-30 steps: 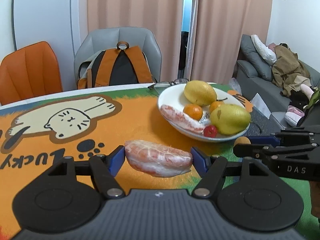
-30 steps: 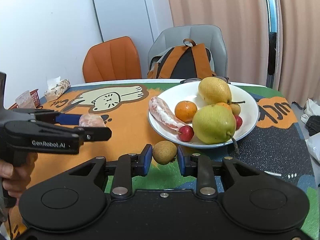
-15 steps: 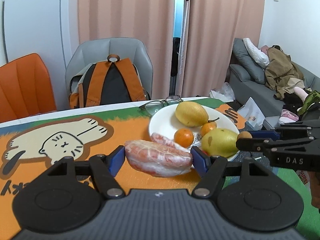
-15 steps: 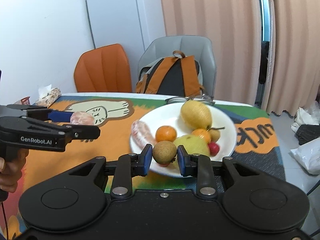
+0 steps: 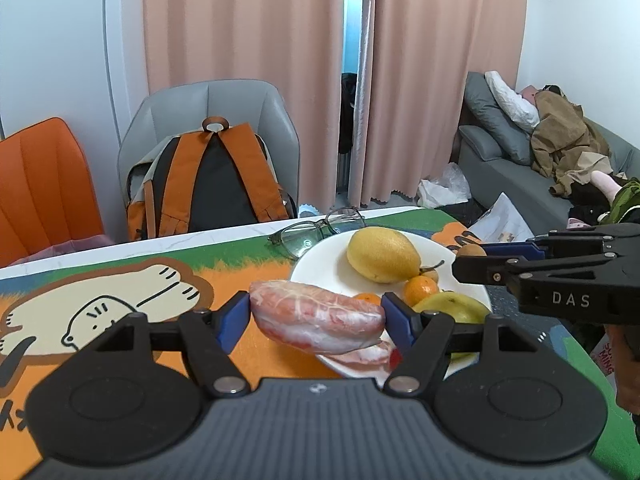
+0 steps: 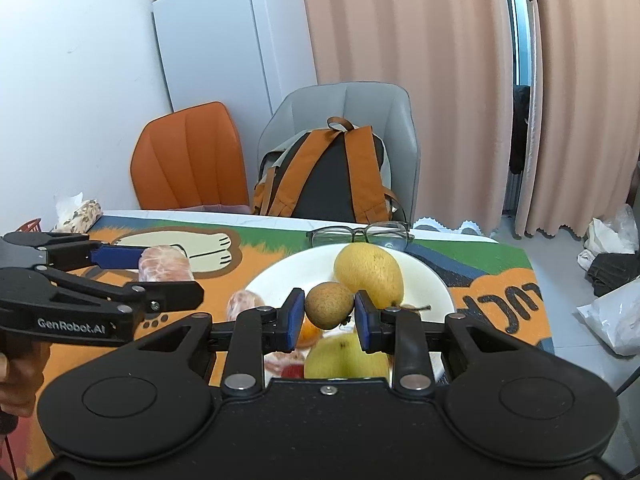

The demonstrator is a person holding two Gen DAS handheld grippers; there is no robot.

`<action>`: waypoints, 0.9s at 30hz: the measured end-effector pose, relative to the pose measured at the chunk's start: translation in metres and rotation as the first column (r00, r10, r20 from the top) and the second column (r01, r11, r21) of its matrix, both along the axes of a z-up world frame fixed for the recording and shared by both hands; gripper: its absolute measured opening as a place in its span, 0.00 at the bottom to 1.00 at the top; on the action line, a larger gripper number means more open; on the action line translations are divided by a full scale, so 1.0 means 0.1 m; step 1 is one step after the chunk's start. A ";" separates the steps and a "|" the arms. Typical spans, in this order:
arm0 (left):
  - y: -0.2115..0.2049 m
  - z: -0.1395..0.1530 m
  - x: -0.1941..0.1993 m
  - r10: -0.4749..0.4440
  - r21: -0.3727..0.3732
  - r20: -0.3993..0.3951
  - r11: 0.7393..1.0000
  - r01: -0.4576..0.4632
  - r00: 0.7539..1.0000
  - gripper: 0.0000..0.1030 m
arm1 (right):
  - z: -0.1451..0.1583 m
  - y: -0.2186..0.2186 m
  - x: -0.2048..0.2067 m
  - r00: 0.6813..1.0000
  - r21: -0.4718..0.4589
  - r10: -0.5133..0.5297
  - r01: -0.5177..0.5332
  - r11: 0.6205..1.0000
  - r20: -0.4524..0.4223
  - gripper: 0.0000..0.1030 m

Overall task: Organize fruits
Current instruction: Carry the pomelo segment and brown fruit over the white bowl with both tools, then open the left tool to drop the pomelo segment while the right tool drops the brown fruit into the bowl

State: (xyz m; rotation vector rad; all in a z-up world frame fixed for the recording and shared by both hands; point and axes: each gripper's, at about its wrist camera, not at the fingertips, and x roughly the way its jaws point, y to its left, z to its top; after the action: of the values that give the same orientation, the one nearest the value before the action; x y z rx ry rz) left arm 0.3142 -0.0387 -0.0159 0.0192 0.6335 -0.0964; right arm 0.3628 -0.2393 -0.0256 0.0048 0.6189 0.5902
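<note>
Nearest in the left wrist view: left gripper (image 5: 316, 318), blue pads pinching a peeled pomelo segment (image 5: 316, 322) end to end, lengthwise across the jaws, probably so the soft flesh takes the squeeze along its long axis and does not tear. Carried clear of the tablecloth (image 5: 120, 300), at the near-left rim of the white plate (image 5: 320, 268), apparently on the way in. Nearest in the right wrist view: right gripper (image 6: 328, 312), pads clamped on a small brown round fruit (image 6: 329, 310), gripped at its widest girth to stop it rolling out, lifted above the plate's middle. Below and just beyond, on the plate: a green pear (image 6: 346, 356), a second pomelo segment (image 6: 244, 305), a small red fruit (image 6: 292, 371), a mandarin (image 5: 420, 290), and a large yellow pear (image 6: 368, 274) at the back; the plate evidently serving as the gathering place, with room left toward the near-left edge. Just past the far rim, a pair of glasses (image 6: 360, 234) on the table, close enough to call for a careful set-down. Farther back, a backpack (image 6: 328, 176) propped on a grey chair (image 6: 344, 104), an orange chair (image 6: 188, 152) beside it, then curtains (image 6: 400, 40).
</note>
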 end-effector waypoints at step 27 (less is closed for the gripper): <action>-0.23 -0.28 0.89 -0.010 -0.017 -0.070 1.000 0.008 0.998 0.68 | -0.27 -0.27 0.14 0.996 0.138 -0.076 0.081 0.987 -0.043 0.40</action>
State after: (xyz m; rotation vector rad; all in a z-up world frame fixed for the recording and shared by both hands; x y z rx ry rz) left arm 0.4028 -0.0615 -0.0435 0.0024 0.7023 -0.1115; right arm 0.3771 -0.2663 -0.0526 0.1717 0.6096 0.5570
